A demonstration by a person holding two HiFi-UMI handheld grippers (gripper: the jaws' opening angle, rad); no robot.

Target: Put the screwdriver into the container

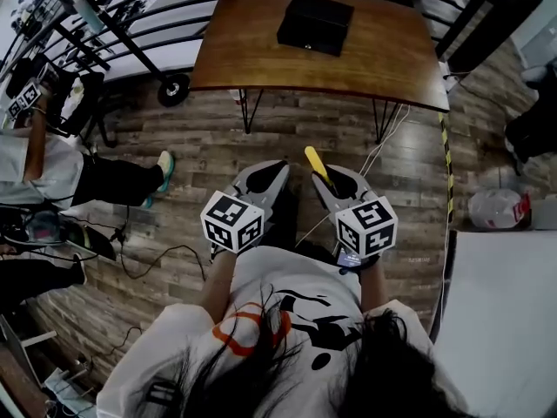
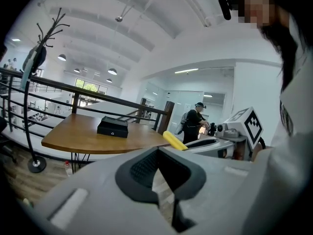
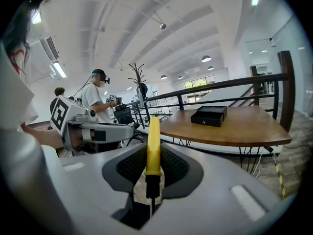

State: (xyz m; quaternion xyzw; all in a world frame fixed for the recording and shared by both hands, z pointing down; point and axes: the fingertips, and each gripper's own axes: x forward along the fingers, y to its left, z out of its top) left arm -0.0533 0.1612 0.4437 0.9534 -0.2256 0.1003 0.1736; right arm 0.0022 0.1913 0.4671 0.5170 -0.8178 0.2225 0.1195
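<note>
The screwdriver (image 1: 315,165) has a yellow handle and a dark shaft. My right gripper (image 1: 320,179) is shut on it, handle sticking forward toward the table; in the right gripper view the screwdriver (image 3: 153,146) stands between the jaws. The container (image 1: 315,23), a black box, sits on the wooden table (image 1: 383,59) well ahead of both grippers; the same container (image 3: 209,115) lies far beyond the jaws. My left gripper (image 1: 280,165) is held beside the right one, shut and empty. From the left gripper (image 2: 157,150) I see the container (image 2: 112,127) and the yellow handle (image 2: 174,140).
I stand on a wood-plank floor a few steps short of the table. A metal railing (image 1: 174,7) runs behind it. A seated person (image 1: 52,164) and cables are at left. A white surface (image 1: 496,320) and striped floor tape (image 1: 448,172) lie at right.
</note>
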